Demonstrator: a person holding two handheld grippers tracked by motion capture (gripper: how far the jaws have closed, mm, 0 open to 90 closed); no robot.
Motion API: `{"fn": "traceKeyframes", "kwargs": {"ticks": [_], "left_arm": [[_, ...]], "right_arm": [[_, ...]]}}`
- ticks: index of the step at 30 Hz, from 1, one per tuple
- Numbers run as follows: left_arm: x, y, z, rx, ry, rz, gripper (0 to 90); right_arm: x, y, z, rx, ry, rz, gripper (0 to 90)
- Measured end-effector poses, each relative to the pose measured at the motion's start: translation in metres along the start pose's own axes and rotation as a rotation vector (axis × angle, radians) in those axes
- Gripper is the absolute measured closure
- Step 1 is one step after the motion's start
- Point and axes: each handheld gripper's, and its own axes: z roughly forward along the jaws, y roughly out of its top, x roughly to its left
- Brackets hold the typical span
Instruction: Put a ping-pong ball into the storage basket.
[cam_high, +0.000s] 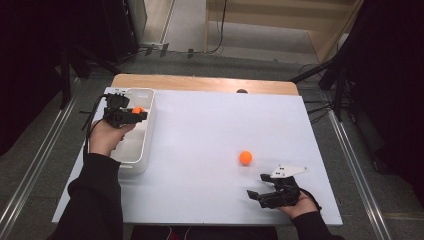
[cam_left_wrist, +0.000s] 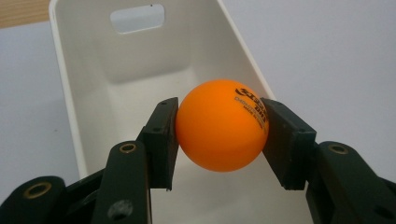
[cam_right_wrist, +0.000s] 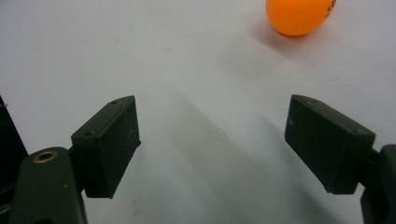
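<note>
The right gripper (cam_high: 261, 186) lay nearest the camera, by the near right corner of the white table (cam_high: 210, 130), its jaws spread wide with nothing between them, resting low over the bare surface. A loose orange ping-pong ball (cam_high: 245, 157) sat on the table just beyond it, apart from the jaws. Over at the left edge, the left gripper (cam_left_wrist: 219, 133) was clamped on a second orange ping-pong ball (cam_left_wrist: 220, 131), both pads pressing its sides, and held it above the open white bin (cam_left_wrist: 93, 93) that stood near the far left corner.
</note>
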Motion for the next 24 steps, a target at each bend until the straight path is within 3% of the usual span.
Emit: {"fn": "traceKeyframes", "kwargs": {"ticks": [5, 10, 17, 24], "left_arm": [[0.000, 0.000, -0.001, 0.000, 0.001, -0.011, 49.3], [-0.001, 0.009, -0.013, -0.027, -0.048, -0.075, 36.8], [-0.007, 0.015, -0.022, -0.030, -0.078, -0.056, 30.5], [-0.018, 0.019, -0.027, -0.050, -0.151, -0.022, 27.4]], "right_arm": [[0.000, 0.000, 0.000, 0.000, 0.000, 0.000, 16.4], [0.000, 0.000, 0.000, 0.000, 0.001, 0.000, 16.4], [0.000, 0.000, 0.000, 0.000, 0.001, -0.001, 16.4], [0.001, 0.001, 0.000, 0.003, 0.004, 0.002, 16.4]]}}
